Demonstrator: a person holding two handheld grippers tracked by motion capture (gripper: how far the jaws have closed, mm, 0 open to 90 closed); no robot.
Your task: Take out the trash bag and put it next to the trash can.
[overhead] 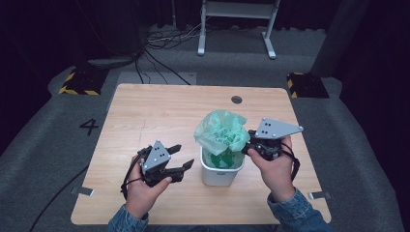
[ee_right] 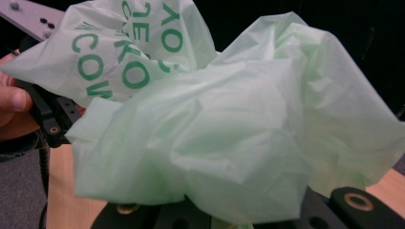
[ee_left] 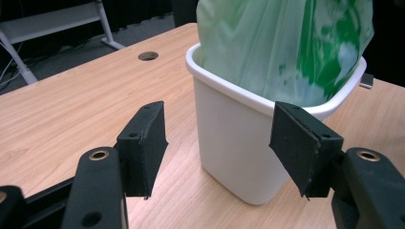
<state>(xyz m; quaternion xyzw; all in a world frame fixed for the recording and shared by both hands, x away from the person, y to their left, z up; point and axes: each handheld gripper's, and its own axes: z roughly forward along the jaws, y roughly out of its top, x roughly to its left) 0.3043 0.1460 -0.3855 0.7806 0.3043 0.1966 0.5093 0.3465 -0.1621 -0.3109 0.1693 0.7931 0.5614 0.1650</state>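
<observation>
While left claw (overhead: 183, 156) gapes (empty) — right claw (overhead: 247, 145) grips bag (overhead: 222, 130).

1. High view: fixed overhead, faces forward and down on whole table (overhead: 145, 121).
2. Left gripper view: low, close, faces white bin (ee_left: 234, 138).
3. Right gripper view: pressed against green bag (ee_right: 229, 133), seen in all views.

Bag (overhead: 221, 131) over bin (overhead: 220, 173) mouth
</observation>
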